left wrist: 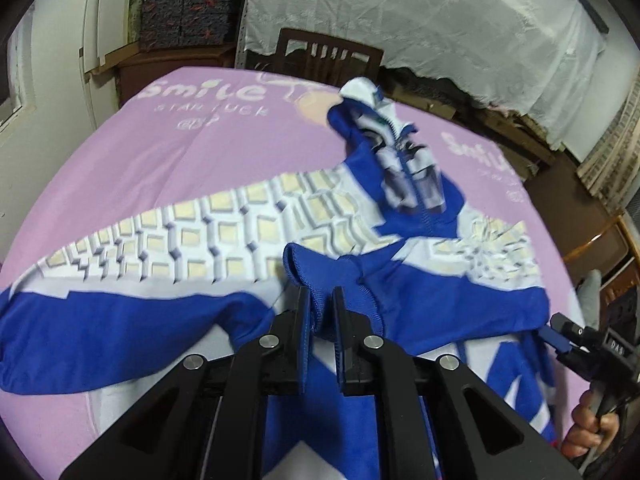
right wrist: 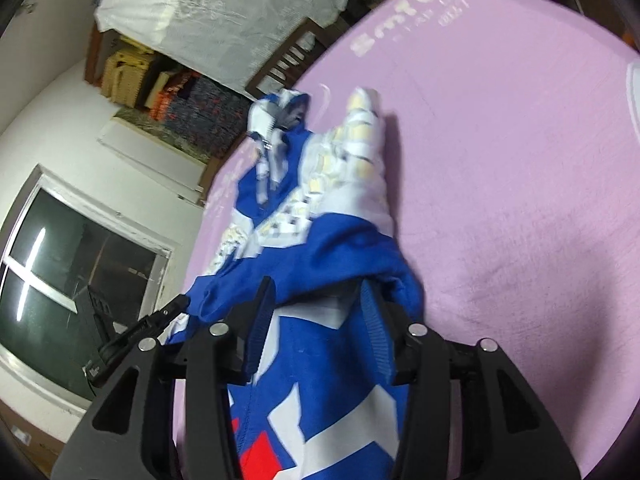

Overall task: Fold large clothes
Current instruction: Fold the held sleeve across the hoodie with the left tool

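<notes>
While blue-and-white jacket [left wrist: 224,236] lies spread across pink sheet [left wrist: 132,152] on bed, left tool [left wrist: 320,300] pinches blue ribbed hem fold, fingers pressed together on cloth; right tool [right wrist: 316,300] spread, blue fabric bunched between its fingers [right wrist: 374,320], grip on it unclear; wooden chair [left wrist: 330,54] behind bed

At the bottom centre of the frame we see our right tongs [right wrist: 316,304], jaws parted, with the blue and white jacket [right wrist: 320,216] bunched between them and trailing toward the upper middle. It lies on a pink sheet [right wrist: 500,160] filling the right side. The left tongs [right wrist: 160,320] show at lower left, before a dark window [right wrist: 60,260].
</notes>
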Available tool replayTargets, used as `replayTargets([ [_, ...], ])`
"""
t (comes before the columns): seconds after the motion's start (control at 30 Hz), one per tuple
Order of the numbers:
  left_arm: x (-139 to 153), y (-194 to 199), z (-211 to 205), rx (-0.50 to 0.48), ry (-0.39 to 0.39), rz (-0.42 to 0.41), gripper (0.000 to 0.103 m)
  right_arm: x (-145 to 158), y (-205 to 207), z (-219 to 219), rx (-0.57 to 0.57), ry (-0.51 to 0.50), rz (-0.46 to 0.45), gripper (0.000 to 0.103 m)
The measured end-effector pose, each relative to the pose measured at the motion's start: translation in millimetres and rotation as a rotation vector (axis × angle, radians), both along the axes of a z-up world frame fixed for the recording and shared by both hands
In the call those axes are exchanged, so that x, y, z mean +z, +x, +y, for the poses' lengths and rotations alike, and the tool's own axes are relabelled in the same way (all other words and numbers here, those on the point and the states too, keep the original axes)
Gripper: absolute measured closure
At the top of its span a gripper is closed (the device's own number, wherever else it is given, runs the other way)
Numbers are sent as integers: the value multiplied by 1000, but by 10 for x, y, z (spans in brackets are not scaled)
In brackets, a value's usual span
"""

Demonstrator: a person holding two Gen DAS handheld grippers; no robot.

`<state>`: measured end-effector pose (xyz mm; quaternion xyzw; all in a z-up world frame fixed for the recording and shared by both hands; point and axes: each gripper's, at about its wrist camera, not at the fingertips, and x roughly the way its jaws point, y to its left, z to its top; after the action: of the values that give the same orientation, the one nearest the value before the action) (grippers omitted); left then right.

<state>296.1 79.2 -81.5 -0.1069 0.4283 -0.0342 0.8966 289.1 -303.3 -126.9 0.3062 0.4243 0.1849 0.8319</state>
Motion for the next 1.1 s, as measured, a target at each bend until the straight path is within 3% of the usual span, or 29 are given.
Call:
replayTargets([
  [0.1,-140,25,26,6,11,28,91,-94,37,-62,-43,-27,45,68],
  [0.17,-241,44,50,16,19,67,91,-102,31,-88,-67,-57,54,84],
  [0.23,-264,7,93,25,10,66,85,-109,37,-108,-81,-86,62,90],
  [0.33,-200,-73,194,53,-13,60,85,-120,25,-153,-78,-72,74,91],
  [0.47,-7,-189,236,58,-68,13,82,-59,-56,-270,-93,-35,62,82],
  [0.53,104,-202,119,14,-82,-9,72,27,-128,-337,-123,-20,20,73],
  [0.73,191,3,-512,-145,-44,-22,68,347,72,-218,-138,-54,-45,73],
  [0.93,-221,318,-666,-137,-37,56,69,268,613,136,-103,-139,1,77],
  [1.03,-306,364,-546,-141,-97,53,73,85,764,109,-141,-200,16,77],
  [1.1,-327,359,-480,-152,-139,50,73,-25,781,27,-172,-240,26,96],
])
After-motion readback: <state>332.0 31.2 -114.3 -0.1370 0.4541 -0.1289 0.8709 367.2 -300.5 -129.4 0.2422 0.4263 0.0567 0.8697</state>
